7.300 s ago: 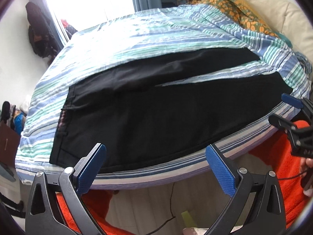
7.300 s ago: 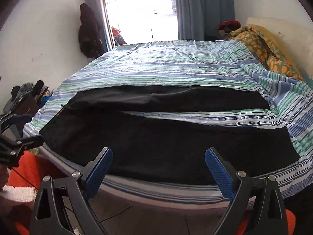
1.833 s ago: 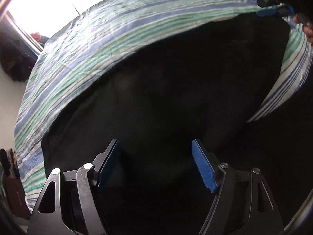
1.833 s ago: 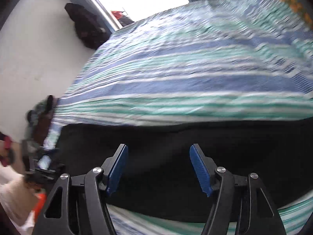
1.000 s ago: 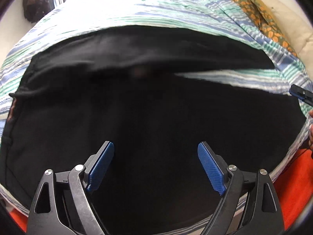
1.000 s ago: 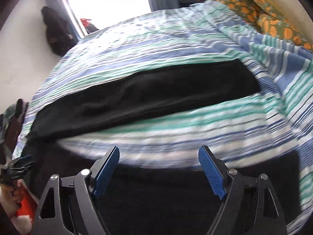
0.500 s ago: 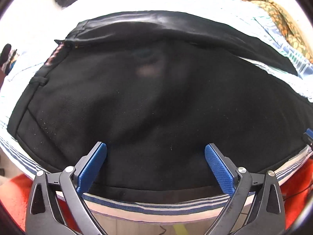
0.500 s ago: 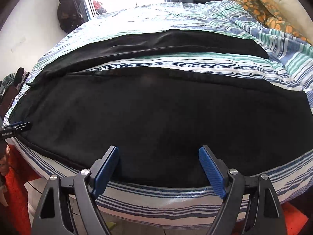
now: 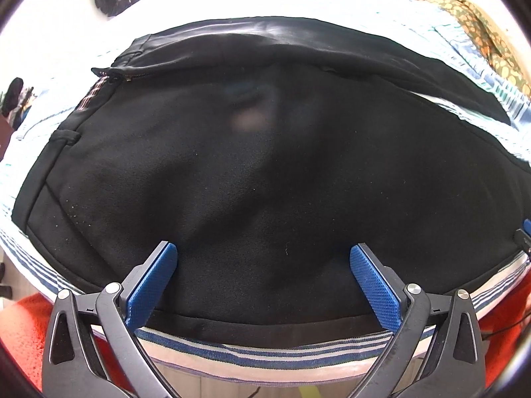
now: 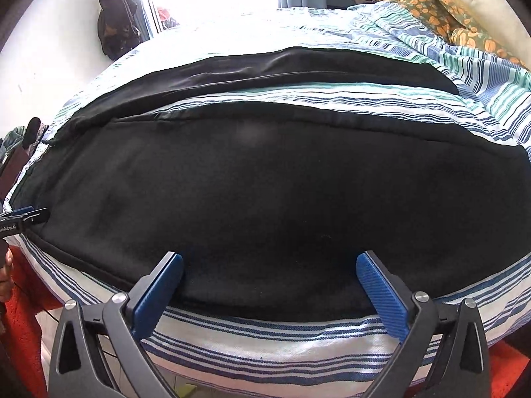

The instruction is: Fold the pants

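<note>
Lying flat on the striped bedspread (image 10: 265,355), the black pants (image 9: 265,182) are approached by the left gripper (image 9: 264,273) and right gripper (image 10: 270,282), both spread wide, nothing held.

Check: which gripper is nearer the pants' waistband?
Left. The left gripper sits open at the near hem, close to the waistband; the right gripper, also open, is farther along the leg toward the cuffs.
</note>
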Action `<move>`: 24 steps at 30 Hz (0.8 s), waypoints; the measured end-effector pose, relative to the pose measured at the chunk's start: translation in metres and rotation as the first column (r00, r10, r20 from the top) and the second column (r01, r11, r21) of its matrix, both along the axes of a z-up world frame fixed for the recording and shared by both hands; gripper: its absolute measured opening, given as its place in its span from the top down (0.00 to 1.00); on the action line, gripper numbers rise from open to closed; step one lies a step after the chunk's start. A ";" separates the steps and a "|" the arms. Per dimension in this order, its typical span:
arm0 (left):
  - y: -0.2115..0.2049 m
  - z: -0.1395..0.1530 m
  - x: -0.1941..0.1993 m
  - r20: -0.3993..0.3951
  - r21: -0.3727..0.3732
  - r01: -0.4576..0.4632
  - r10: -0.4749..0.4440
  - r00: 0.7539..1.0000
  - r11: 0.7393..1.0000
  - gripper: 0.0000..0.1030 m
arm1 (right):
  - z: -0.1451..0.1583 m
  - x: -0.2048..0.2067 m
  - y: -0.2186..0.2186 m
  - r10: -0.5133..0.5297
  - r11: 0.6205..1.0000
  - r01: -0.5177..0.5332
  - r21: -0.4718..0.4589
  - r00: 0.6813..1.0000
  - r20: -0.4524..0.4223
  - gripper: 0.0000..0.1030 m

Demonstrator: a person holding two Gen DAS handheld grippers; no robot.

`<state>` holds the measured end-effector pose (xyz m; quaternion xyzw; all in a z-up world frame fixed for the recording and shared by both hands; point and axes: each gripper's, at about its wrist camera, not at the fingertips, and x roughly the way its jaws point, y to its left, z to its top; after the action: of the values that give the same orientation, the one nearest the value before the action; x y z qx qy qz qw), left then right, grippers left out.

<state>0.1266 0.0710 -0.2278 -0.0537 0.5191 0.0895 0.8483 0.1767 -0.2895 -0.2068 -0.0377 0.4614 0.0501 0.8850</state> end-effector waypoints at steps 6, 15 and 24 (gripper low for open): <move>-0.002 0.000 0.001 0.005 0.012 -0.005 0.004 1.000 1.000 0.00 | -0.001 -0.002 0.001 -0.002 1.000 0.002 0.003 1.000 0.008 0.00; -0.004 0.001 -0.003 0.022 0.024 -0.006 0.006 1.000 1.000 0.00 | 0.014 -0.004 0.007 0.006 0.999 -0.005 -0.037 1.000 0.025 0.00; -0.001 0.003 -0.006 0.023 0.015 0.026 -0.027 0.999 1.000 0.01 | 0.036 0.040 -0.112 -0.175 0.983 0.181 0.031 0.973 -0.149 0.00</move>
<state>0.1210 0.0697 -0.2246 -0.0414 0.5094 0.0815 0.8557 0.2163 -0.4012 -0.1710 0.0270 0.5251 -0.0165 0.8505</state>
